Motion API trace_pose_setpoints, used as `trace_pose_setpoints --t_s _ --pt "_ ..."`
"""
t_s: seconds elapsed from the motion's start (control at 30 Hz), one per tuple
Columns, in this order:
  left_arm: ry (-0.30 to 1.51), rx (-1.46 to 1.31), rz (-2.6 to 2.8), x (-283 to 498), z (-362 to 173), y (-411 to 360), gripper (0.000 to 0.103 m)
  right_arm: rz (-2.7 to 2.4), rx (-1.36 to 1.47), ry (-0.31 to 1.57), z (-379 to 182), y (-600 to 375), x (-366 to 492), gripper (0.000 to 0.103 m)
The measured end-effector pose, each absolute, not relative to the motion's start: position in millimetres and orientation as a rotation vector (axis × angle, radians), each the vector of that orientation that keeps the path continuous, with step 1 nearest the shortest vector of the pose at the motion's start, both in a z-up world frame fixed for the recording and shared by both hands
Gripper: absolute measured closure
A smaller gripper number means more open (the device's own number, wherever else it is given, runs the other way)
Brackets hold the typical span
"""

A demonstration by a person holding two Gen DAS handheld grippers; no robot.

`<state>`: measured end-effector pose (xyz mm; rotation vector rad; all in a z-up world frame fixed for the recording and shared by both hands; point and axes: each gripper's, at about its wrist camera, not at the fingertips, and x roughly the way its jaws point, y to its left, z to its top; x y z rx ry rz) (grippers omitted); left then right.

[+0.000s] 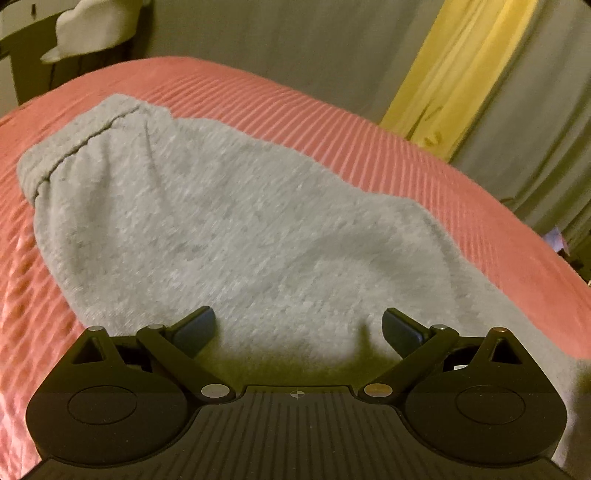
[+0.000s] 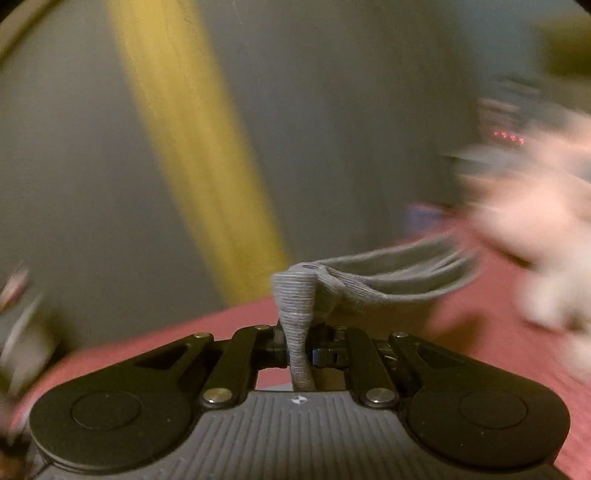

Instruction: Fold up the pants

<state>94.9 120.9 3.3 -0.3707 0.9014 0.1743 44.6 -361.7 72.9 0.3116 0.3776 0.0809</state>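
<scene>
So the grey pants [image 1: 229,221] are lying spread out on the bed, on top of a pinkish-red ribbed blanket [image 1: 424,166]. The left gripper [image 1: 298,328] is hovering right over the near part of them with its jaws wide apart, nothing between them, just fabric underneath. The waistband end with the gathered seam sits at the far left of the blanket.

The right gripper [image 2: 300,356] is clamped tight on a ribbed grey cuff [image 2: 295,306], which sticks up between the jaws and trails off to the right above the blanket. That whole view is really smeared, so there's a pale blurry shape on the right I can't make out.

Behind the bed there are grey curtains [image 1: 314,48] with a yellow one [image 1: 458,70] hanging between them. Something white [image 1: 96,26] hangs in the top left corner.
</scene>
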Motion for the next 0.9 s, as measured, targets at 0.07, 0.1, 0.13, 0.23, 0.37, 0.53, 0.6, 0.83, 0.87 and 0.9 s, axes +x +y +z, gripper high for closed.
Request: trace_pose_setpoints --t_s 0.07,0.1,0.13,0.23,0.37,0.53,0.6,0.83,0.87,0.9 --pt "0.890 -0.386 0.163 91.2 6.7 121.1 0.002 0.264 0.178 0.418 67.2 -303.5 54.5 0.092" --pt "0.886 -0.397 0.158 89.2 7.6 122.9 0.002 0.341 0.127 0.458 56.0 -276.3 59.0 0.092" --pt "0.884 -0.412 0.152 89.2 8.3 124.8 0.002 0.387 0.097 0.508 42.1 -255.0 63.8 0.092" --pt "0.893 -0.457 0.142 90.4 6.2 129.4 0.002 0.448 0.006 0.745 -19.0 -201.1 78.4 0.092" --pt "0.923 -0.502 0.122 95.2 -1.0 133.1 0.002 0.409 -0.020 0.810 -51.5 -182.7 73.9 0.090" --pt "0.962 -0.530 0.106 103.6 -10.8 132.7 0.002 0.407 0.062 0.786 -29.1 -193.6 70.6 0.088" --pt "0.977 -0.528 0.096 105.4 -13.2 130.9 0.002 0.439 0.136 0.825 -30.3 -204.4 65.5 0.078" --pt "0.975 -0.437 0.062 107.8 -12.6 114.7 0.002 0.352 0.440 0.763 -15.8 -255.1 58.5 0.031" --pt "0.979 -0.420 0.061 110.3 -13.4 112.6 0.002 0.321 0.462 0.760 -12.8 -262.9 59.2 0.031" --pt "0.984 -0.402 0.062 111.3 -13.3 111.0 0.002 0.336 0.505 0.757 -9.6 -270.5 59.5 0.031"
